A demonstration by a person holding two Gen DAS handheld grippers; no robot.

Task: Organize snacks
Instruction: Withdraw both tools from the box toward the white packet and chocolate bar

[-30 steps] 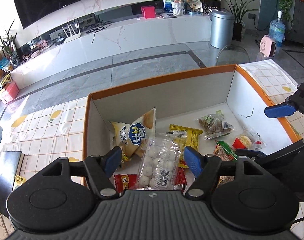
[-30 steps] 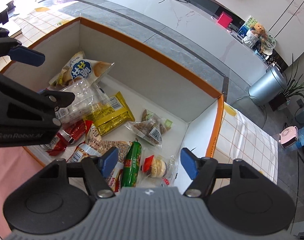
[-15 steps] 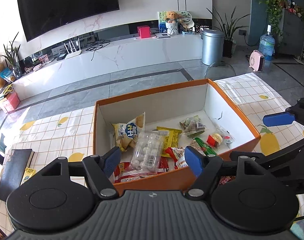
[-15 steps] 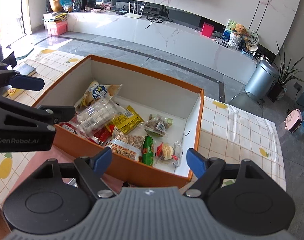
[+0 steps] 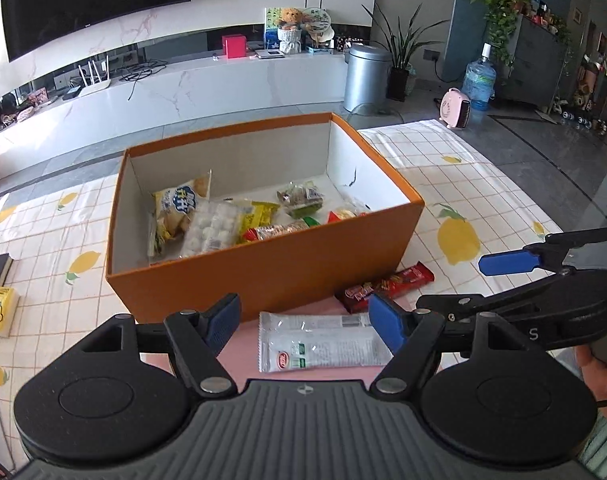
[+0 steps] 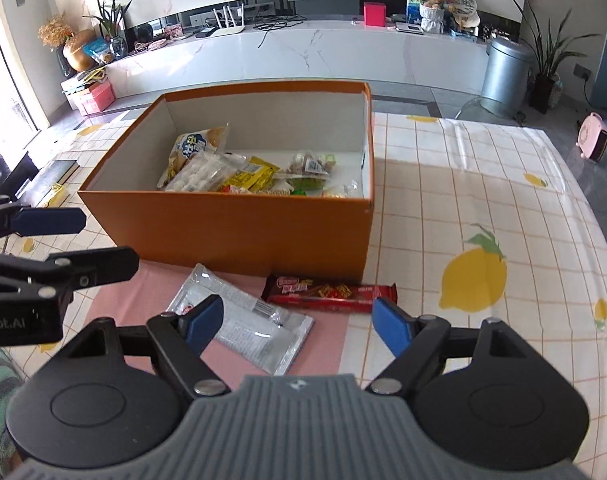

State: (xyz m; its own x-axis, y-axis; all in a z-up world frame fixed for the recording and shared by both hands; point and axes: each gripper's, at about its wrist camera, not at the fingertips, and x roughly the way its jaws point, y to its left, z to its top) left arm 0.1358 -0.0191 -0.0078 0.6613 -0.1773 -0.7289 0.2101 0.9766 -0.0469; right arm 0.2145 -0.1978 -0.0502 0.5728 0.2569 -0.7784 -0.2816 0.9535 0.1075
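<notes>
Both grippers, left point(image 5: 303, 320) and right point(image 6: 293, 322), pulled back from box point(image 5: 271, 276), jaws released, empty. White pack point(image 5: 319, 342), red bar point(image 6: 329, 293) at lower centre remained unboxed; likely next.

Readable text on the grippers and snack packets

We made out very little. In the right wrist view, the side of the left gripper point(image 6: 35, 236) carried white letters cut off by the picture's edge, reading "bot.AI". In the left wrist view, the body of the right gripper point(image 5: 515, 276) bore a single white "S". The yellow and blue chip bag point(image 5: 179, 210) in the orange box point(image 5: 263, 276) showed large white characters that we could not read. The clear packet point(image 5: 319, 344) had a small red logo, a barcode and fine print, all too small; the red wrapper point(image 6: 329, 293) had print too blurred for us.
</notes>
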